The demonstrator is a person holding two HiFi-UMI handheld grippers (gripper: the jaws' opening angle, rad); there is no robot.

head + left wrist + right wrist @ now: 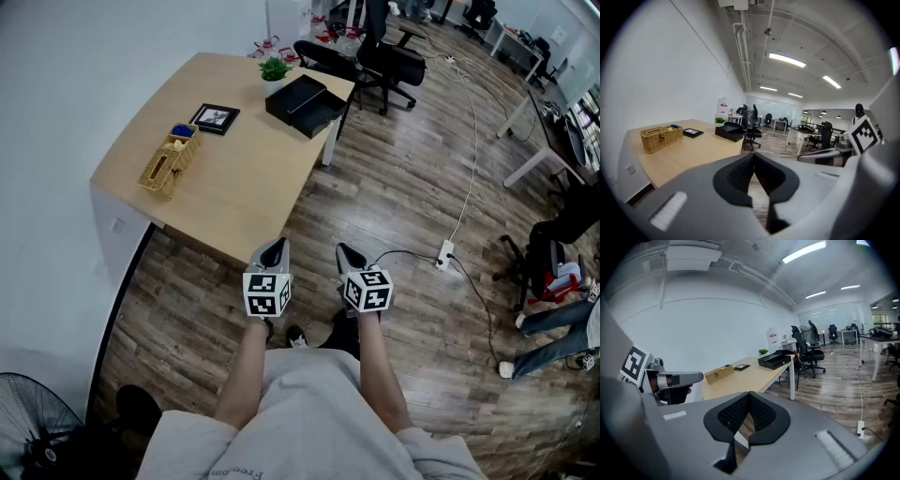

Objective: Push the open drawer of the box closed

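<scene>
**Wood-plank floor** [403,187]: fills most of the head view.

**Light wooden desk** [234,178]: stands against the white wall and carries every item below except the chair.

**Black office chair** [389,61]: stands on the floor beyond the desk's far end.

**Black box** [298,94]: sits at the far end of the desk, near the corner. Its drawer [323,117] stands pulled out. The box also appears in the left gripper view [730,132] and in the right gripper view [774,361].

**Wicker basket** [169,161]: lies near the wall-side edge of the desk, well apart from the box.

**Left gripper** [273,251] and **right gripper** [349,255]: held side by side at the desk's near edge, well apart from the box. In each gripper's own view the jaws meet at their tips, with nothing between them (left [753,154], right [749,393]).

**Picture frame** [215,118]: lies flat between the basket and the box.

**Potted plant** [275,69]: stands just beside the box, on the wall side.
</scene>
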